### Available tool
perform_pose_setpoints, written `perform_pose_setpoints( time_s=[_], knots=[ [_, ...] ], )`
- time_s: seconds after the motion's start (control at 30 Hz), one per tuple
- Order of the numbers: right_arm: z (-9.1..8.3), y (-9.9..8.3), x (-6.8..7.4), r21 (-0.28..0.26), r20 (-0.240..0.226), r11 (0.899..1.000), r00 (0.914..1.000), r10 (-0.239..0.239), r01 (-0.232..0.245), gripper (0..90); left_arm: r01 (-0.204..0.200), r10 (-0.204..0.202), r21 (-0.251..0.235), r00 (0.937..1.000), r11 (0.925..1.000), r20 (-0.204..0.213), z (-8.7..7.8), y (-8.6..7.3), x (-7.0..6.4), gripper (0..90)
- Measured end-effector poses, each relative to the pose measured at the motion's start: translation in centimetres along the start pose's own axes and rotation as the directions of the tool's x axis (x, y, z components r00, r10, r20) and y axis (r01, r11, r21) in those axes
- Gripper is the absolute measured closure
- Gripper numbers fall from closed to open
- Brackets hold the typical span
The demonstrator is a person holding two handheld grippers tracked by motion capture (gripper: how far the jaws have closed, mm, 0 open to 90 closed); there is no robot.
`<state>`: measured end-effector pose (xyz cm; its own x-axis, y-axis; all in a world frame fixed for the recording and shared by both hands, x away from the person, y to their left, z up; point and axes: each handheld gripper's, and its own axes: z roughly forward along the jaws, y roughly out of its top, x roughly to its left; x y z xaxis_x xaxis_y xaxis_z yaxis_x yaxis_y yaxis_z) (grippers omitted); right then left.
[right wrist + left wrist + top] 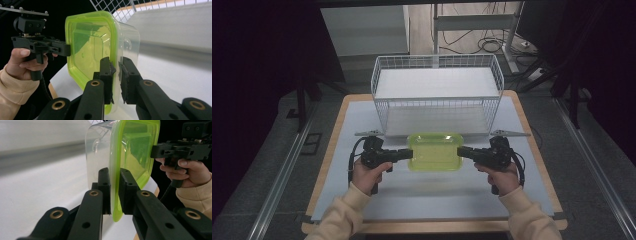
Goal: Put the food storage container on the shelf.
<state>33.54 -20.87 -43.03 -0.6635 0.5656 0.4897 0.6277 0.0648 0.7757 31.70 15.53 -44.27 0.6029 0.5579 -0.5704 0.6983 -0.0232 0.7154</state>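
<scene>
Two cream sleeves reach in, the left gripper and right gripper gripping opposite ends of the green-lidded container on the table, before the wire basket.

Left gripper view: fingers clamp its rim.

Right gripper view: fingers likewise pinch the rim.

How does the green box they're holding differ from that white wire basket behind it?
The lidded box has a lime-green lid on a clear, solid-walled body; the wire basket is white open mesh with no lid. The box is far smaller than the basket. The box is clamped at both ends by the left gripper and right gripper; the basket stands untouched. Both are rectangular containers.
</scene>
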Motion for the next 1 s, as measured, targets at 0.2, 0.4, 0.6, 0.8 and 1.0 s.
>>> perform_pose_setpoints(
  time_s=[0.2,0.4,0.6,0.8,1.0],
  knots=[
    [0.1,1.1,0.2,-0.011,-0.016,1.000,0.9996,-0.026,0.025,80.8,-0.015,0.014,-0.015,0.9999,0.9998,-0.003,-0.6,1.0,-0.1,81.6],
    [0.1,2.3,0.3,-0.032,-0.026,0.999,0.9987,-0.045,0.044,80.8,-0.035,0.035,-0.035,0.9993,0.9988,-0.017,-0.9,2.0,-0.5,81.6],
    [-0.1,3.0,0.3,-0.030,-0.026,0.998,0.9984,-0.049,0.049,80.8,-0.036,0.036,-0.031,0.9993,0.9989,-0.008,-0.9,2.8,-0.6,81.6],
    [-0.3,4.0,0.5,-0.040,-0.028,0.998,0.9983,-0.051,0.050,80.9,-0.052,0.051,-0.035,0.9986,0.9981,-0.016,-1.3,3.9,-1.2,81.6],
    [-0.6,4.9,0.7,-0.050,-0.026,0.997,0.9977,-0.062,0.061,80.9,-0.067,0.066,-0.038,0.9975,0.9971,-0.024,-1.6,4.8,-1.7,81.6]
  ],
)
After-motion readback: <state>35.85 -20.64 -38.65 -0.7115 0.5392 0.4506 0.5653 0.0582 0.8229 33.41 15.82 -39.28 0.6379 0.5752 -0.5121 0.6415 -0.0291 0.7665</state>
